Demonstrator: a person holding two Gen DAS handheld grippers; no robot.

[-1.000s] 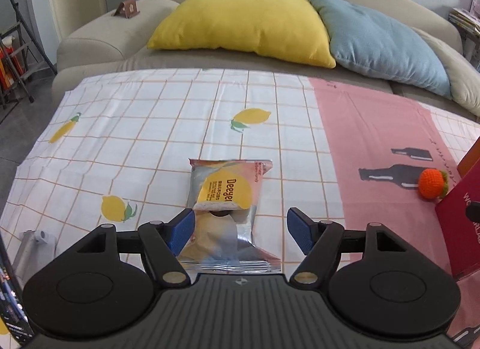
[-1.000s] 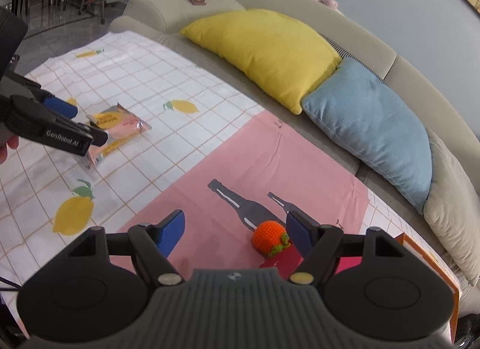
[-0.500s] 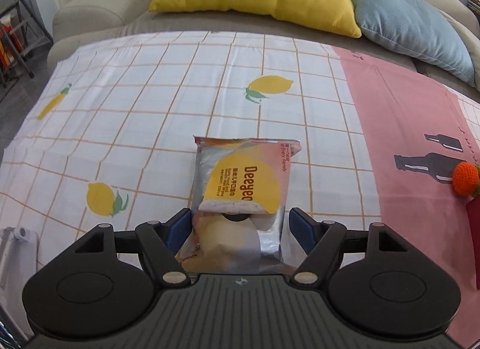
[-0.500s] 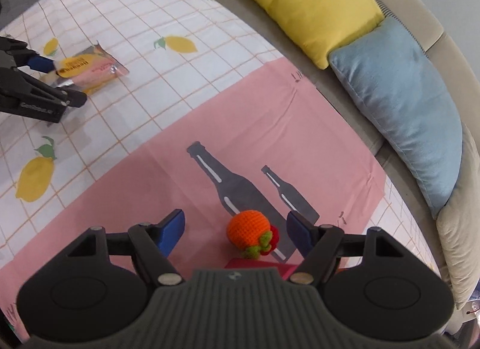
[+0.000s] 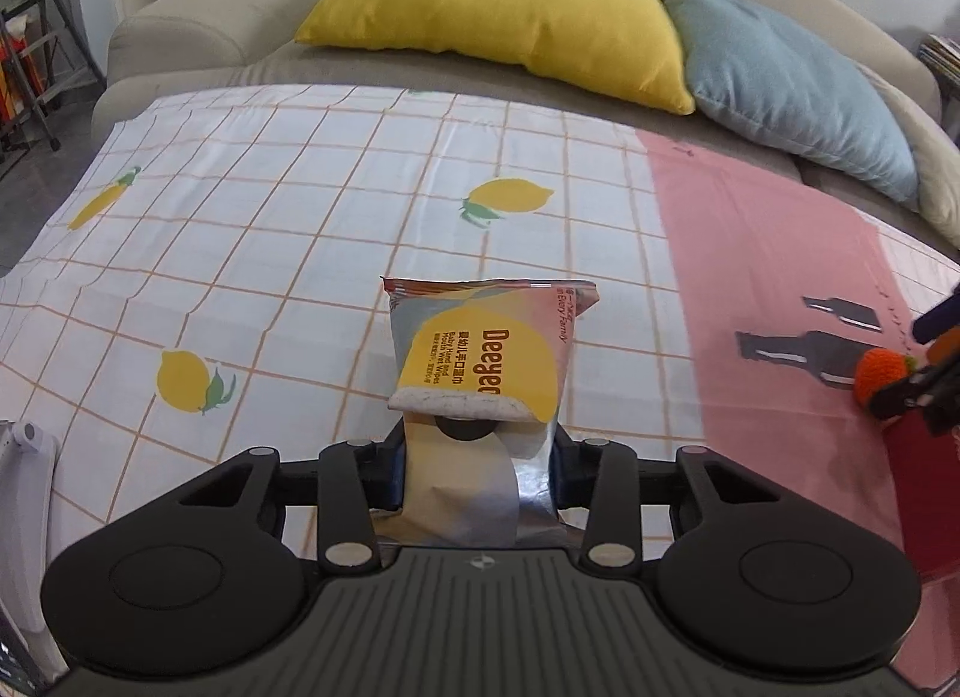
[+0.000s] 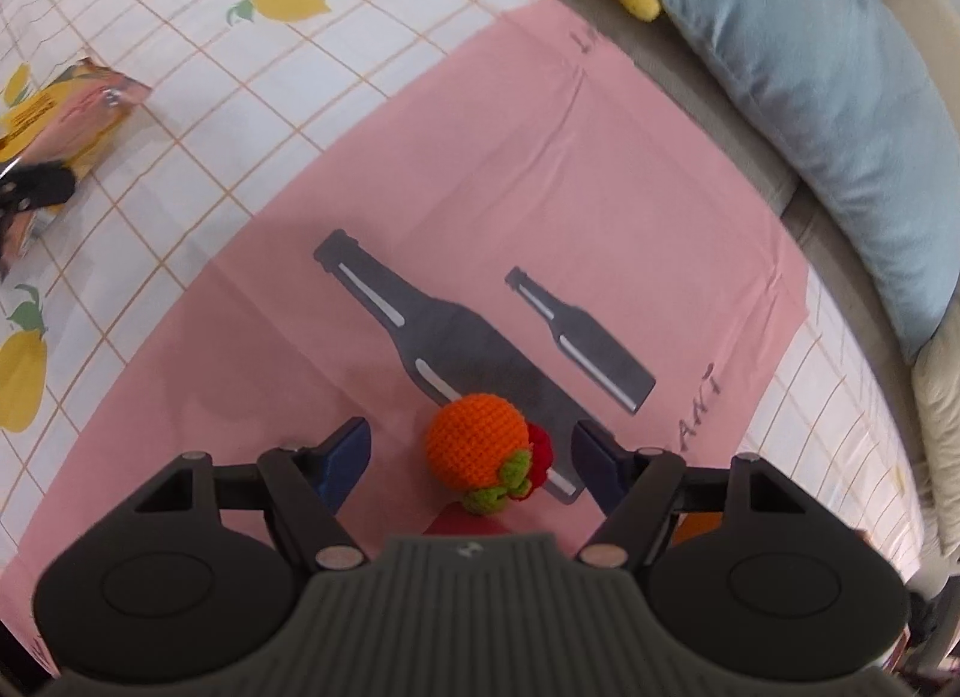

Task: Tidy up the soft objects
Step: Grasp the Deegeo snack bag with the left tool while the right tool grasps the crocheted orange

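Foil pack: crinkly silver-and-yellow wet wipes pack (image 5: 480, 373), soft and flat; you are pinching its near end while the rest is pointing straight away from you over the checked part of the cloth, towards the sofa-side edge of the surface.
Left gripper (image 5: 477, 472): you are holding its blue fingers (image 5: 393, 466) squeezed in against both sides of the pack, with the foil creasing between them.
Crochet ball: round knitted orange toy (image 6: 477, 445) with a green and red tuft at its base, sitting on the pink part of the cloth over the printed bottle, near your edge of the surface.
Right gripper (image 6: 471, 460): you are keeping its fingers (image 6: 345, 454) spread wide, one on each side of the toy, touching neither side and holding nothing.
Key relation: the toy is lying dead centre between your right fingers, so squeezing them in looks like all the coming move needs; your right hand is far nearer to it than your left.
Cloth (image 5: 300, 229): thin and creased, white with orange grid lines and lemons, joined to a pink panel.
Cushions: a plump yellow cushion (image 5: 510, 7) and a blue one (image 5: 780, 91) are resting on the beige sofa (image 5: 198, 31) beyond the far edge.
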